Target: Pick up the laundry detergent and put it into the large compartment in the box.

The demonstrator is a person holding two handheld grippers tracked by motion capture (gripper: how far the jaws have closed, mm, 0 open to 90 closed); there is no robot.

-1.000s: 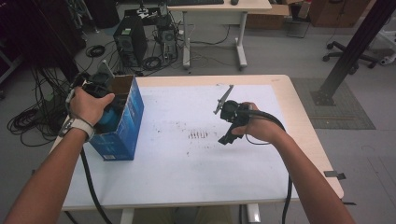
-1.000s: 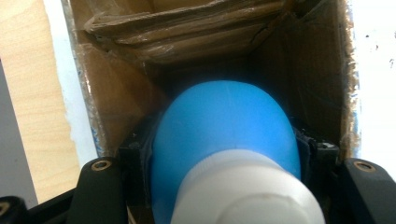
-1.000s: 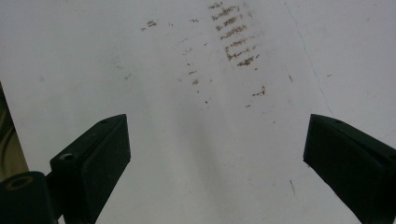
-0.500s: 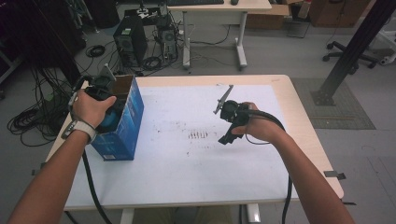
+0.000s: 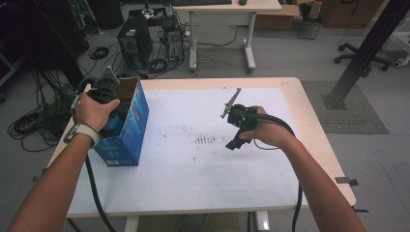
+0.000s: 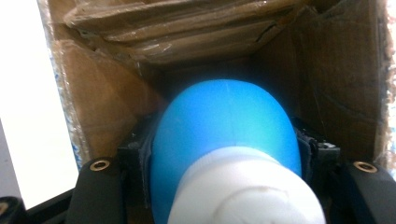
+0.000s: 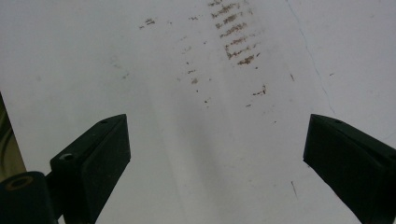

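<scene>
Pale wooden surface (image 5: pixel 314 125) covered by a white sheet (image 5: pixel 193 169) with a patch of brown smudges (image 5: pixel 205 140) near its middle. Beyond it a grey floor, a computer tower (image 5: pixel 135 46), tangled cables (image 5: pixel 34 125), a second white desk (image 5: pixel 227 7), an office chair base (image 5: pixel 360 50) and a black post (image 5: pixel 367 53) on a floor plate.

At the surface's left edge stands a blue cardboard box (image 5: pixel 128 130), open at the top. Left gripper (image 5: pixel 104 94) reaching down into that box, pinching a blue bottle (image 6: pixel 224 126) with a white cap (image 6: pixel 243 186) between its pads, brown inner walls close around it. Right gripper (image 5: pixel 237 137) held above the sheet right of the smudges, spread wide, nothing between its pads.

Against a second ago: no shift in either hand, box in the same spot, bottle clamped as before, right gripper just as wide.
</scene>
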